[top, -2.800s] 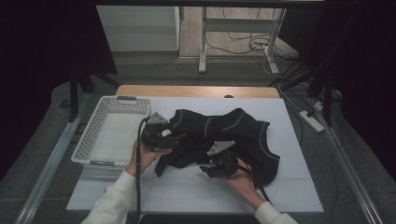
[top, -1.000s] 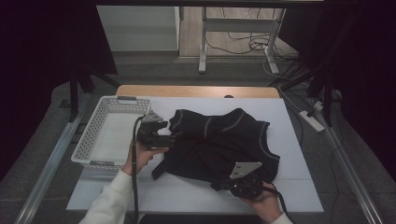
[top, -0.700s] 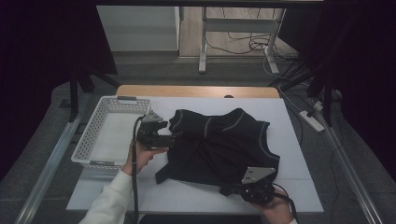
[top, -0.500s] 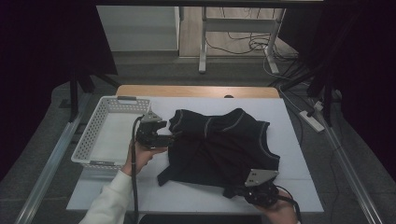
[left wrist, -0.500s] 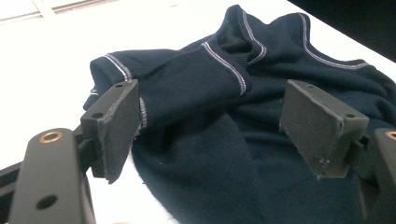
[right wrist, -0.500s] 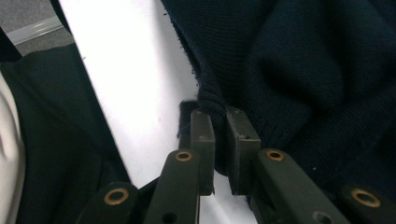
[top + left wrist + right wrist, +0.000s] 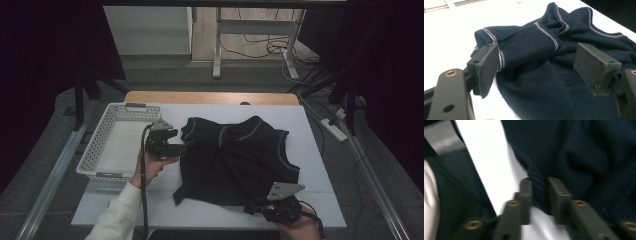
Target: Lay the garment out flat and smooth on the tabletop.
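Over the preceding seconds, right claw [image 7: 257, 208] drawn from mid-garment toward the near edge of the white tabletop [image 7: 320, 165], clamped on the hem of the dark navy knitted vest [image 7: 235, 160]. Left claw [image 7: 181, 146] wide open at the vest's shoulder, gripping nothing. Vest spread flatter beside the white perforated plastic basket [image 7: 102, 145]; judged to be straightening ahead of folding.
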The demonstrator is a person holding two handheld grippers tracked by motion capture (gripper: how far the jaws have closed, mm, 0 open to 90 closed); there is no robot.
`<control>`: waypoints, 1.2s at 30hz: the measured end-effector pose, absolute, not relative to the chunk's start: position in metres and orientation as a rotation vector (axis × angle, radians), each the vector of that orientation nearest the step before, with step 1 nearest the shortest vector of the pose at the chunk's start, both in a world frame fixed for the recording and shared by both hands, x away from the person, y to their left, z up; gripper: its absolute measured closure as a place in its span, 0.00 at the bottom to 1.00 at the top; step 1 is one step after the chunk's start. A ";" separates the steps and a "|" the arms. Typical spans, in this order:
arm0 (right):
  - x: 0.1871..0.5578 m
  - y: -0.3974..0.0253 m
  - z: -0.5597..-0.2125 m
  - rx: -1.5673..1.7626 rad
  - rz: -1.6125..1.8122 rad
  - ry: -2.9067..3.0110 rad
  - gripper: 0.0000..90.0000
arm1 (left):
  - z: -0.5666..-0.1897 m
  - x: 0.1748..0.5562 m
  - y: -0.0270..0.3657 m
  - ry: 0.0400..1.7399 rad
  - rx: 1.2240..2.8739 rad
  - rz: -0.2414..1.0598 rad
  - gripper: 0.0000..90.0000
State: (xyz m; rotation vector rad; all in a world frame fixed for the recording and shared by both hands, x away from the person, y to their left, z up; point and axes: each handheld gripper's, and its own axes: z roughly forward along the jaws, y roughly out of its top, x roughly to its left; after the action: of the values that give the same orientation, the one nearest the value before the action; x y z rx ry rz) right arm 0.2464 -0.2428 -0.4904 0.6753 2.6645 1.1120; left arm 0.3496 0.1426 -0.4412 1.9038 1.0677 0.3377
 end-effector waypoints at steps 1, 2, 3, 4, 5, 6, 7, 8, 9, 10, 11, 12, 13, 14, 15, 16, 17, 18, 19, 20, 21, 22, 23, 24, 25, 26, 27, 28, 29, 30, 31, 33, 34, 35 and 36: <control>0.246 -0.240 -0.488 0.675 1.136 2.649 0.60 | -0.441 0.350 0.143 1.068 1.904 0.338 0.24; 0.246 -0.237 -0.485 0.668 1.156 2.636 0.55 | -0.441 0.350 0.142 1.067 1.904 0.340 0.24; 0.246 -0.234 -0.483 0.664 1.175 2.623 0.51 | -0.441 0.349 0.142 1.064 1.906 0.341 0.24; 0.247 -0.229 -0.481 0.660 1.200 2.609 0.46 | -0.440 0.349 0.142 1.061 1.908 0.343 0.24; 0.248 -0.225 -0.479 0.654 1.211 2.605 0.44 | -0.440 0.349 0.141 1.059 1.909 0.344 0.24; 0.249 -0.219 -0.478 0.651 1.213 2.604 0.43 | -0.440 0.349 0.140 1.060 1.908 0.342 0.24; 0.251 -0.215 -0.478 0.647 1.217 2.605 0.42 | -0.440 0.349 0.140 1.057 1.912 0.343 0.24; 0.253 -0.208 -0.479 0.642 1.222 2.614 0.42 | -0.441 0.349 0.139 1.057 1.913 0.342 0.24; 0.256 -0.201 -0.480 0.636 1.217 2.626 0.42 | -0.441 0.349 0.139 1.057 1.915 0.341 0.24; 0.258 -0.194 -0.481 0.625 1.213 2.640 0.41 | -0.441 0.349 0.138 1.056 1.917 0.342 0.23; 0.261 -0.186 -0.483 0.609 1.205 2.656 0.40 | -0.440 0.349 0.138 1.056 1.918 0.343 0.23; 0.263 -0.179 -0.485 0.590 1.190 2.674 0.40 | -0.440 0.349 0.138 1.055 1.918 0.343 0.23; 0.266 -0.171 -0.487 0.580 1.174 2.696 0.38 | -0.440 0.349 0.138 1.054 1.917 0.343 0.23; 0.269 -0.164 -0.488 0.570 1.155 2.721 0.37 | -0.441 0.350 0.138 1.056 1.914 0.343 0.23; 0.271 -0.157 -0.489 0.560 1.141 2.734 0.37 | -0.441 0.350 0.139 1.059 1.912 0.342 0.23; 0.273 -0.151 -0.489 0.544 1.132 2.739 0.37 | -0.441 0.350 0.139 1.059 1.912 0.343 0.23; 0.275 -0.145 -0.490 0.531 1.133 2.746 0.37 | -0.441 0.350 0.140 1.062 1.910 0.342 0.23; 0.277 -0.140 -0.490 0.523 1.134 2.756 0.37 | -0.441 0.350 0.140 1.062 1.909 0.343 0.23; 0.279 -0.136 -0.491 0.521 1.126 2.762 0.37 | -0.440 0.350 0.140 1.062 1.909 0.343 0.23; 0.282 -0.129 -0.493 0.521 1.112 2.767 0.37 | -0.440 0.350 0.140 1.061 1.908 0.344 0.23; 0.283 -0.124 -0.495 0.518 1.102 2.775 0.37 | -0.440 0.350 0.140 1.059 1.909 0.346 0.23; 0.286 -0.117 -0.499 0.509 1.087 2.787 0.37 | -0.440 0.350 0.141 1.059 1.909 0.346 0.23; 0.288 -0.110 -0.502 0.501 1.072 2.795 0.37 | -0.440 0.350 0.140 1.059 1.909 0.346 0.23; 0.290 -0.104 -0.505 0.492 1.056 2.803 0.37 | -0.440 0.350 0.141 1.060 1.910 0.346 0.23; 0.292 -0.099 -0.508 0.477 1.043 2.812 0.37 | -0.440 0.350 0.141 1.062 1.908 0.344 0.23; 0.294 -0.092 -0.512 0.464 1.031 2.825 0.37 | -0.440 0.350 0.141 1.060 1.909 0.344 0.23; 0.295 -0.088 -0.514 0.460 1.022 2.832 0.37 | -0.440 0.350 0.141 1.060 1.908 0.344 0.23; 0.296 -0.084 -0.516 0.454 1.014 2.836 0.37 | -0.440 0.350 0.141 1.061 1.907 0.344 0.23; 0.298 -0.081 -0.518 0.439 0.998 2.842 0.37 | -0.440 0.350 0.141 1.061 1.907 0.344 0.23; 0.298 -0.078 -0.519 0.443 0.989 2.838 0.37 | -0.440 0.351 0.141 1.061 1.906 0.344 0.23; 0.299 -0.076 -0.521 0.441 0.984 2.836 0.37 | -0.440 0.350 0.141 1.061 1.906 0.344 0.23; 0.301 -0.074 -0.523 0.436 0.975 2.837 0.38 | -0.440 0.350 0.141 1.059 1.906 0.346 0.23; 0.301 -0.074 -0.523 0.438 0.977 2.834 0.38 | -0.440 0.350 0.141 1.058 1.906 0.346 0.23; 0.301 -0.073 -0.523 0.436 0.976 2.831 0.38 | -0.440 0.350 0.141 1.058 1.905 0.347 0.23; 0.301 -0.073 -0.523 0.432 0.970 2.829 0.39 | -0.440 0.350 0.141 1.058 1.905 0.347 0.23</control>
State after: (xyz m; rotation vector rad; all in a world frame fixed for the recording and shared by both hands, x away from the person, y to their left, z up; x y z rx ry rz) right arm 0.3014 -0.0732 -0.5232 0.4316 2.8288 0.9698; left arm 0.3500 0.1411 -0.4395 1.9053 1.0579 0.3470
